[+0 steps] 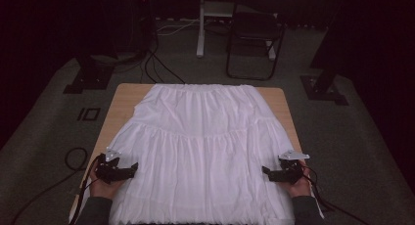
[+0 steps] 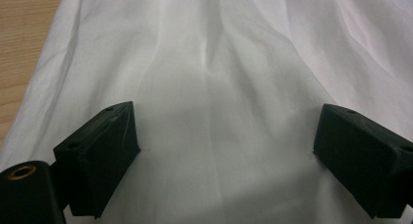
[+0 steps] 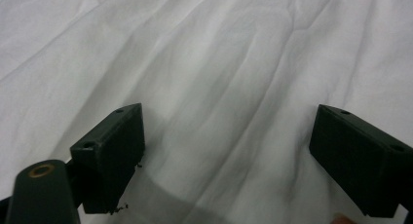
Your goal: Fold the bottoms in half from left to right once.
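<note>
A white skirt (image 1: 203,151) lies spread flat on the table (image 1: 120,100), waistband at the far edge and hem at the near edge by the person's arms. The left hand-held gripper (image 1: 131,169) sits at the skirt's left side edge, near the hem, pointing inward over the cloth; the right hand-held gripper (image 1: 266,172) mirrors it at the skirt's right side edge. Both are released: in each gripper view the jaws stand wide apart with smooth fabric lying between them, not pinched.

The main risk is a shallow or uneven bite. The cloth is thin and lies flat on the table, so jaws closing from above may slide over the top and catch nothing, or take only the upper layer and leave the lower one behind, which would open the skirt up instead of lifting it whole. The gathers in the skirt's lower tier could also bunch in one jaw, making one side's hold thicker than the other's. If one side grips before the other, or nearer the hem, any pull or fold would likely skew the skirt and drag wrinkles across its middle. The hem overhangs the near table edge, so a hard tug could slide the skirt toward the person.
</note>
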Action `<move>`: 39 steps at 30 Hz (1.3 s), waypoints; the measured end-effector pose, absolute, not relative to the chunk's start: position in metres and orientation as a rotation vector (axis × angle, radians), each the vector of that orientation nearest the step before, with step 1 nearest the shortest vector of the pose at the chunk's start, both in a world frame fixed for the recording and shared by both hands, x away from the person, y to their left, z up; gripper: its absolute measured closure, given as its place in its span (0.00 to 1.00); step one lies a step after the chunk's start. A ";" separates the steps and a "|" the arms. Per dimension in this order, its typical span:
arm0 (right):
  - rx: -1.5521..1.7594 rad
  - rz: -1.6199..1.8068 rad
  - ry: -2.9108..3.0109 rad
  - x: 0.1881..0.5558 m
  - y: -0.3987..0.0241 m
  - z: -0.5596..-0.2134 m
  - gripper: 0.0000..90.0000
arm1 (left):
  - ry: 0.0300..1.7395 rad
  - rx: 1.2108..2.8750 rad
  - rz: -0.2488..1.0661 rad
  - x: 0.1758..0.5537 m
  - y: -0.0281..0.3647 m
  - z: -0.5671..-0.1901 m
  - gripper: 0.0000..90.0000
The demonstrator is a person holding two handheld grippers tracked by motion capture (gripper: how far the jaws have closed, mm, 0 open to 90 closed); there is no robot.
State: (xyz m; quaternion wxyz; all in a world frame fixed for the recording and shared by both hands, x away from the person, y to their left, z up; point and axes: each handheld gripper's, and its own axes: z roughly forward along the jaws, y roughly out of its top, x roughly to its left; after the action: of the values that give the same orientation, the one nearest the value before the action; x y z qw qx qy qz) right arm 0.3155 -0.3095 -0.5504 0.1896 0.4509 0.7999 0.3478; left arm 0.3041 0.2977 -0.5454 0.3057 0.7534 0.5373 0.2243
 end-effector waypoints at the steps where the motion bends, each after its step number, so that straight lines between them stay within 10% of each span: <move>1: 1.268 0.978 2.248 0.315 -0.309 -0.550 0.14 | 1.423 1.993 0.594 0.304 0.298 -0.545 0.10; 10: 1.268 0.978 2.248 0.316 -0.309 -0.550 0.14 | 1.416 1.951 0.617 0.296 0.303 -0.532 0.28; 21: 1.268 0.978 2.248 0.316 -0.309 -0.550 0.14 | 1.572 1.936 0.755 0.271 0.360 -0.523 0.16; 39: 1.267 0.978 2.249 0.316 -0.309 -0.550 0.14 | 1.538 1.984 0.580 0.258 0.364 -0.541 0.11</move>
State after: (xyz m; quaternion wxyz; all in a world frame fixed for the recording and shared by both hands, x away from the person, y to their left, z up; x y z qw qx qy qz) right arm 0.3155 -0.3095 -0.5504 0.1895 0.4509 0.7999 0.3479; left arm 0.2577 0.3643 -0.5407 0.2790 0.7395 0.5732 0.2162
